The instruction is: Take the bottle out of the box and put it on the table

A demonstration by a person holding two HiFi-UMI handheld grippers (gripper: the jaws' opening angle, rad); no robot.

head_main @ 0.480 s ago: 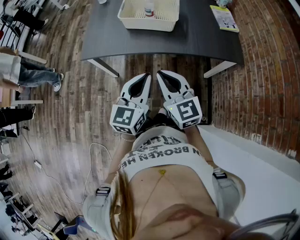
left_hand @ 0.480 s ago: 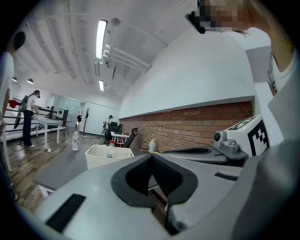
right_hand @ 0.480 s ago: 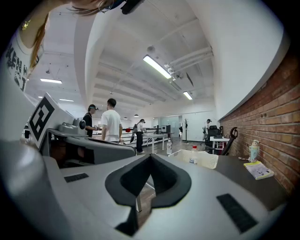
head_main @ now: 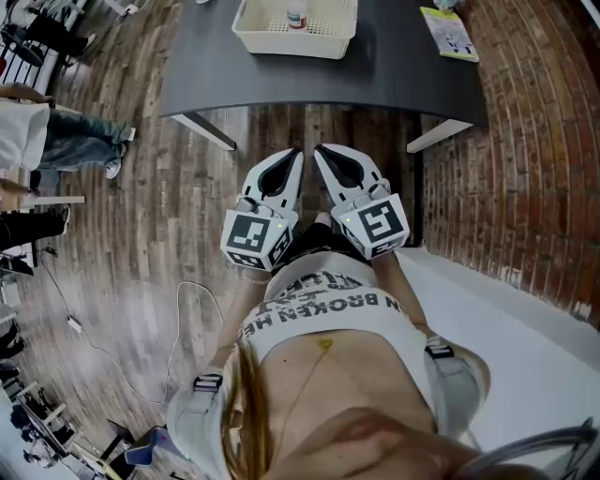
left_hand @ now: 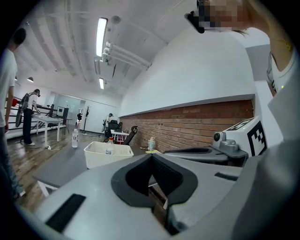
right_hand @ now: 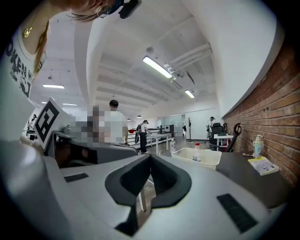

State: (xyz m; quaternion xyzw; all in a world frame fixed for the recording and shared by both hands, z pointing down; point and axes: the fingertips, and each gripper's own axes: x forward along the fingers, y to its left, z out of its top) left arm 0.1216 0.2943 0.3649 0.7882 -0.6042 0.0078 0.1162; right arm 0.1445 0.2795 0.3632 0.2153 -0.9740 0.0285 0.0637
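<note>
A small clear bottle with a red cap (head_main: pixel 296 16) stands inside a cream plastic basket (head_main: pixel 272 42) on the dark grey table (head_main: pixel 394 80). The bottle (left_hand: pixel 109 146) also shows in its basket (left_hand: pixel 101 157) in the left gripper view, and the same bottle (right_hand: pixel 197 152) and basket (right_hand: pixel 206 161) appear in the right gripper view. My left gripper (head_main: pixel 295 153) and right gripper (head_main: pixel 319 148) are held side by side over the wooden floor, well short of the table. Both point at it roughly level. Each is shut, tips touching, with nothing between them.
A yellow booklet (head_main: pixel 448 35) lies at the table's right, near the brick wall (head_main: pixel 534 169). A second bottle (left_hand: pixel 74 138) stands at the far side of the table. A person (head_main: pixel 56 141) stands at the left. A cable (head_main: pixel 178 319) lies on the floor.
The table and basket sit slightly higher in the head view. The person at the left has shifted. Both grippers stay put and shut.
</note>
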